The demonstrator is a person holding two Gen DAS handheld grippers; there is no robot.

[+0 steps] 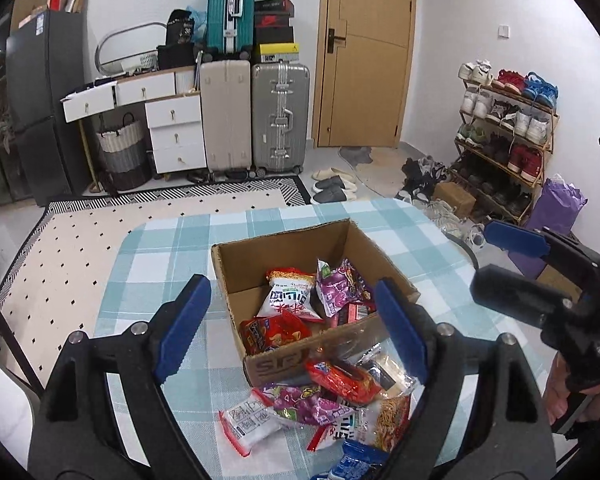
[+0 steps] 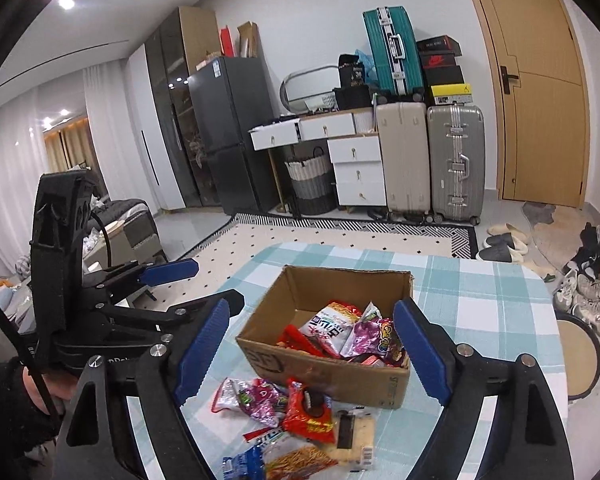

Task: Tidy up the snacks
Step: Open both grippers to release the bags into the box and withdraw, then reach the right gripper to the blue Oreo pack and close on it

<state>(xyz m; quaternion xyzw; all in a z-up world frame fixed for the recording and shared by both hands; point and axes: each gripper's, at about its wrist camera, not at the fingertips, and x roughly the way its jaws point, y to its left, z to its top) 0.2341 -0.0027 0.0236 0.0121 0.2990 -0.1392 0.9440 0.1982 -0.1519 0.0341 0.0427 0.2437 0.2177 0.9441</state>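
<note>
Two black hand-held grippers with blue finger pads hover above a table covered in a teal-and-white checked cloth (image 1: pixel 172 248), and both stand with their jaws spread wide and nothing between the pads. Seen through its own camera, the left gripper (image 1: pixel 296 328) frames an open brown cardboard box (image 1: pixel 284 248) that sits on the cloth; in the right wrist view the right gripper (image 2: pixel 316 354) frames the same box (image 2: pixel 340 284) from the other side. Inside the box lie several snack packets: a white noodle-style packet with dark lettering (image 1: pixel 288 298), a purple foil packet (image 1: pixel 338 286) and a red packet (image 1: pixel 274 330) leaning against the near wall. Just in front of the box, on the cloth, a loose heap of more snacks (image 1: pixel 320 404) lies unsorted, among them a red biscuit packet (image 2: pixel 310 414), a purple-and-silver packet (image 2: pixel 256 398), a pale cracker bar in clear wrap (image 2: pixel 356 436) and a blue packet (image 2: pixel 244 462) at the near edge. A person's hand (image 2: pixel 40 390) in a dark sleeve grips the left tool's handle at the left of the right wrist view. Beyond the table stand a beige suitcase (image 1: pixel 226 116), a silver suitcase (image 1: pixel 280 116), a teal suitcase (image 1: pixel 230 8) stacked above, a wooden door (image 1: pixel 366 52) and a shoe rack (image 1: pixel 504 140).
</note>
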